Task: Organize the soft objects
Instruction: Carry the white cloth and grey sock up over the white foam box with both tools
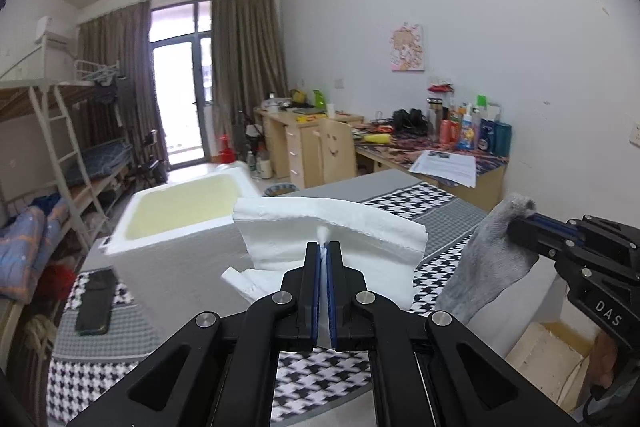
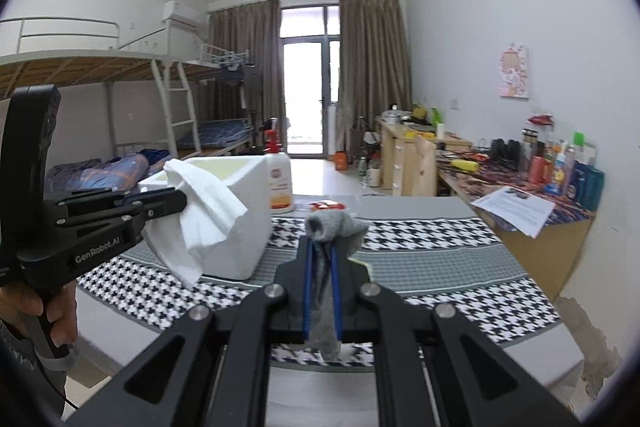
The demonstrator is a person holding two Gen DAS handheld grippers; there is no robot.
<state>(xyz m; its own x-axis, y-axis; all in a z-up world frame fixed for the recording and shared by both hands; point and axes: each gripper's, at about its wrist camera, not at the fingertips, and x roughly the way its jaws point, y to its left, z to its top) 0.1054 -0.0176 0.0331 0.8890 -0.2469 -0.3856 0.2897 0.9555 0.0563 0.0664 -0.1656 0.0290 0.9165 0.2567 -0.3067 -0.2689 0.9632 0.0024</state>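
Observation:
My left gripper (image 1: 323, 247) is shut on a white paper towel (image 1: 332, 231) and holds it in the air above the houndstooth table, in front of a white foam box (image 1: 168, 223). In the right wrist view the same towel (image 2: 204, 211) hangs from the left gripper (image 2: 182, 201) beside the foam box (image 2: 248, 219). My right gripper (image 2: 321, 243) is shut on a grey sock (image 2: 334, 225) that hangs down between its fingers. In the left wrist view the sock (image 1: 488, 259) droops from the right gripper (image 1: 514, 223) at the right.
A black phone (image 1: 95, 301) lies on the table's left side. A lotion pump bottle (image 2: 280, 183) and a red packet (image 2: 328, 205) sit behind the box. A cluttered desk (image 2: 520, 179) runs along the right wall; bunk beds (image 2: 120, 107) stand at left.

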